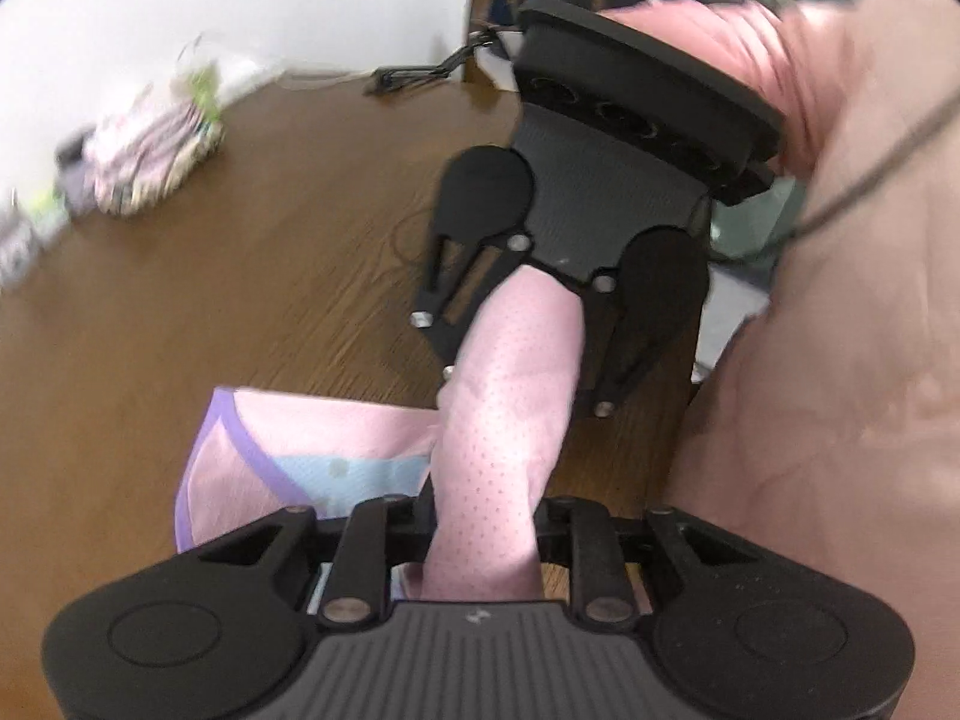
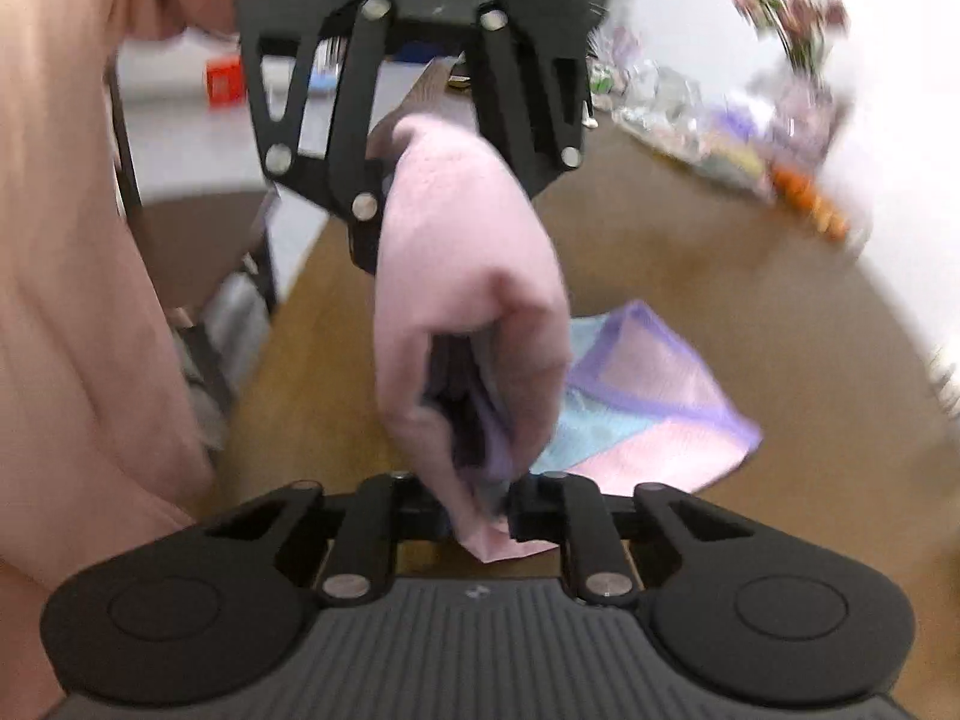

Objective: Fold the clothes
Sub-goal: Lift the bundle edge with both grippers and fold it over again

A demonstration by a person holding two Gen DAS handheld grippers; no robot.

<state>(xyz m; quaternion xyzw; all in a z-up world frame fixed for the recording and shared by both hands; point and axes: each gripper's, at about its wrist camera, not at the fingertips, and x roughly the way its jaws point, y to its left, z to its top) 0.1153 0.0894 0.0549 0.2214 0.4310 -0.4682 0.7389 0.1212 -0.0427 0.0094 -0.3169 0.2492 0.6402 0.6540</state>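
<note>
- At the far left of the left wrist view, a blurred heap of patterned pink-and-white packets is seen against the white wall, well apart from the garment.
- Between that heap and the grippers, a broad stretch of bare brown wood-grain table is shown; the table's far edge is met by the wall.
- A pink perforated knit garment with lilac binding and a pale blue panel is seen partly spread on the table and partly drawn up into a taut rolled band.
- The lower end of that band is clamped between the closed jaws of the left gripper, at the bottom centre of that view.
- The upper end is pinched by the right gripper, which is seen facing the left one, just beside it.
- At the right edge, a pink-sleeved arm fills the view.
- In the right wrist view, the same arm is seen at the left, with a dark chair beyond the table's left edge.
- The garment is bunched in a hanging fold between the right gripper below and the left gripper above; both are closed on the cloth.
- The flat part of the garment is laid on the table to the right, its lilac-edged corner pointing right.
- Further right, blurred crinkled packets are seen near the wall, with open wood between them and the cloth.
</note>
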